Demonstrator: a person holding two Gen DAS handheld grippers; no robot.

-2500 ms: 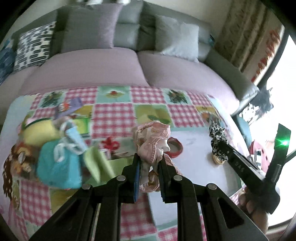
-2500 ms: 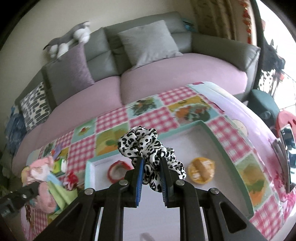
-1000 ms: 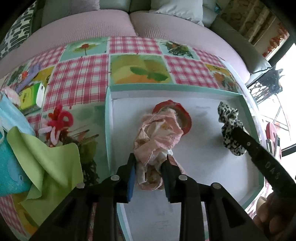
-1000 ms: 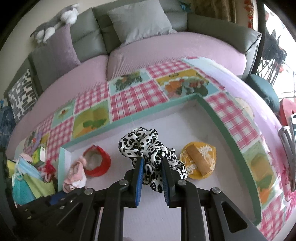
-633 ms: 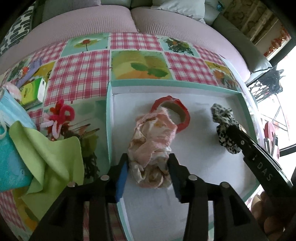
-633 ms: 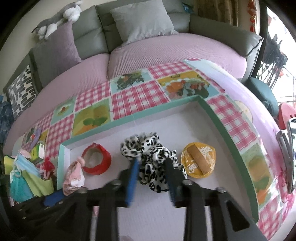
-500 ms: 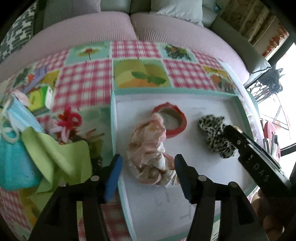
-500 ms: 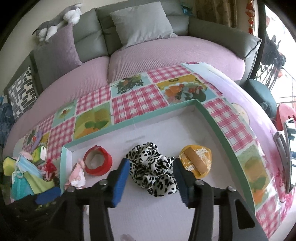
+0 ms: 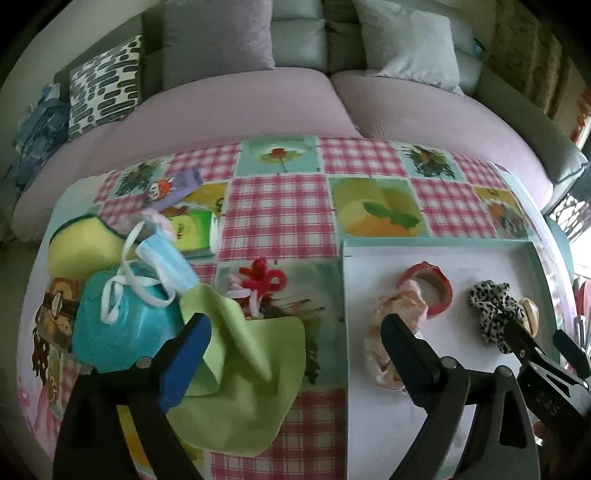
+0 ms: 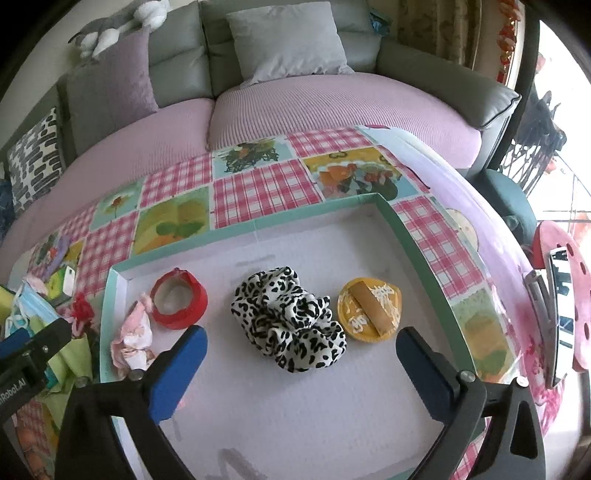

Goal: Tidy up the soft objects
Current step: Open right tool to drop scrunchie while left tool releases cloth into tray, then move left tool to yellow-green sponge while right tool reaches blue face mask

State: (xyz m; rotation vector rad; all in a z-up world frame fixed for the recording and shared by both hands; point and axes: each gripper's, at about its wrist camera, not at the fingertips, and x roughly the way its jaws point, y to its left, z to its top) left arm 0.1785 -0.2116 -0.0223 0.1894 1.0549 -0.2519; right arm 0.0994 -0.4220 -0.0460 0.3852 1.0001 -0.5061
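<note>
Inside one shallow tray (image 10: pixel 424 258) lie four things: one leopard-print scrunchie (image 10: pixel 290 319), one pink scrunchie (image 10: pixel 133 339), one red ring of tape (image 10: pixel 179 301) and one round yellow lid (image 10: pixel 371 310). Outside it on the table (image 9: pixel 280 206) sit one green cloth (image 9: pixel 251 384), one blue face mask (image 9: pixel 168 264), one teal pouch (image 9: pixel 114 328), one yellow sponge (image 9: pixel 83 247), one red pipe-cleaner flower (image 9: pixel 264 277) and one green packet (image 9: pixel 192 236). The sofa (image 10: pixel 332 107) carries four cushions and one plush toy (image 10: pixel 118 22).
</note>
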